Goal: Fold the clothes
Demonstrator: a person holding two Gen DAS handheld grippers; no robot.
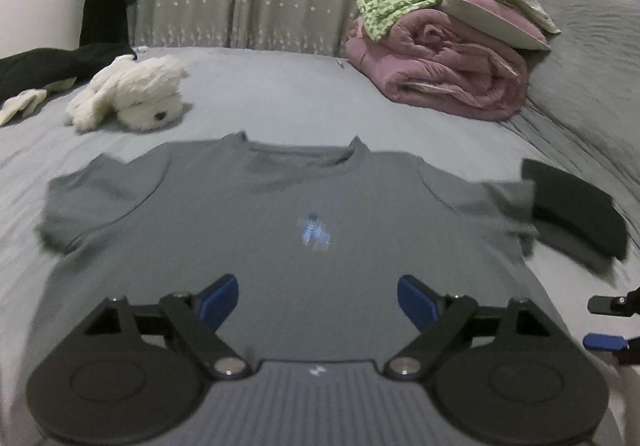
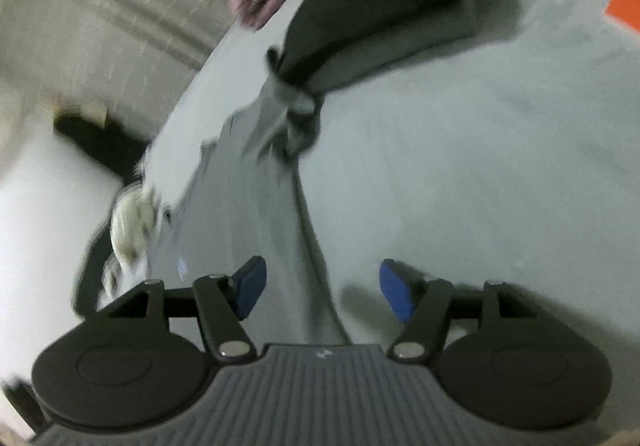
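Left gripper point(image 1: 318, 302) hovers low over the hem, fingers point(image 1: 219, 300) spread wide, nothing between them. The grey T-shirt point(image 1: 280, 206) lies flat on the bed point(image 1: 260, 94), collar at twelve o'clock. Right gripper point(image 2: 323, 288) is tilted, its fingers apart and empty over the shirt's edge, though that view is blurred. At two o'clock, folded dark clothes point(image 1: 572, 206). Farther, a white plush dog point(image 1: 132, 94) at ten, a pink quilt point(image 1: 440, 66) at one.
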